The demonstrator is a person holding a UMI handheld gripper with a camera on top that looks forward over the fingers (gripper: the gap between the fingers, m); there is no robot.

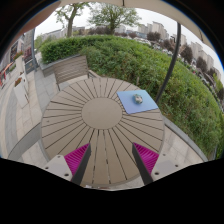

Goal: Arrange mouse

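A small grey mouse [137, 98] lies on a light blue mouse mat [138, 101], on the far right part of a round slatted wooden table [95, 120]. My gripper [111, 160] is held above the table's near edge, well short of the mouse and to its left. Its two fingers, with magenta pads [76, 157], stand wide apart with only bare table slats between them. Nothing is held.
A wooden bench [70, 68] stands beyond the table at the far left. A hedge and lawn [150, 60] lie behind and to the right. A thin pole [174, 60] rises at the right. A paved strip and chair [20, 85] are at the left.
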